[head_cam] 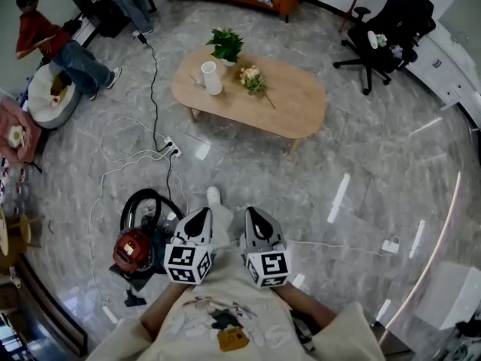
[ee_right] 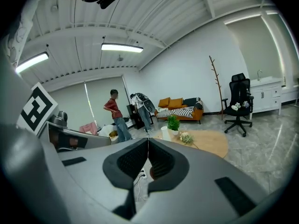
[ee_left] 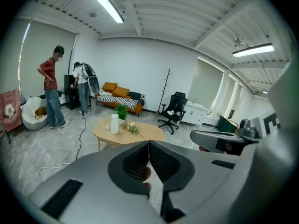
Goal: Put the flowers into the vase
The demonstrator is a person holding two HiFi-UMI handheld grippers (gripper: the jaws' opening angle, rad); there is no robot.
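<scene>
Flowers (head_cam: 252,80) near vase (head_cam: 211,78), well inside table (head_cam: 297,105) edges, floor (head_cam: 361,168) around

Closed right tool (ee_right: 148,145); flowers (ee_right: 186,137) apparently lying on table (ee_right: 214,145).

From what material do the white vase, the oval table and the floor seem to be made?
The vase is probably matte ceramic: plain opaque white with no strong glints. The table looks like wood or wood veneer with a satin finish: a light tan top on matching legs. The floor looks like polished stone or marble-look tile: grey veining and mirror-like streaks of light.
</scene>
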